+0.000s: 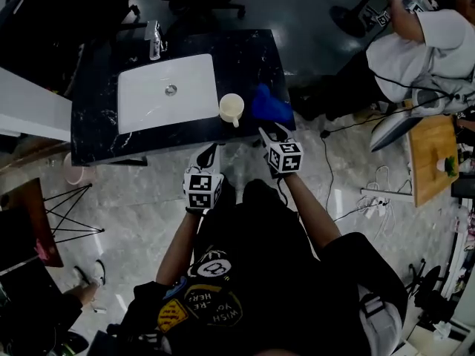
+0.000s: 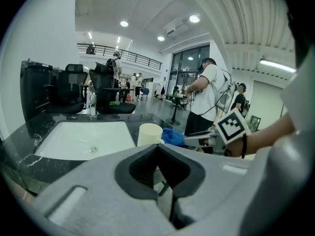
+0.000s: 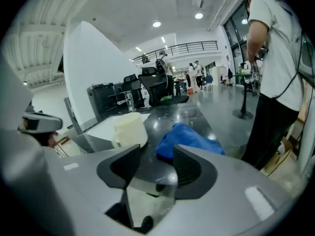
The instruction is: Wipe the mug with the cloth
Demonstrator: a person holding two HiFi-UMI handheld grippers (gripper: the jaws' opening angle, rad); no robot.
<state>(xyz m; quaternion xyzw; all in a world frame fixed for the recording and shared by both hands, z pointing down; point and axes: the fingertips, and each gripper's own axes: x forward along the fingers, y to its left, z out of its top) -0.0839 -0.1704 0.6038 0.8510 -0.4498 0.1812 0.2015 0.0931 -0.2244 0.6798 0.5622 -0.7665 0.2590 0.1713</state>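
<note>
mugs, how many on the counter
1. The cream mug stands on the black counter, between the white sink and the blue cloth. No other mug shows in any view.

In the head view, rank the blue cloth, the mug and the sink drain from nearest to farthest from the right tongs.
From the right tongs:
1. Blue cloth, just ahead, at the right end of the counter.
2. Mug, ahead and to the left, beside the cloth.
3. Sink drain, farthest left.
</note>
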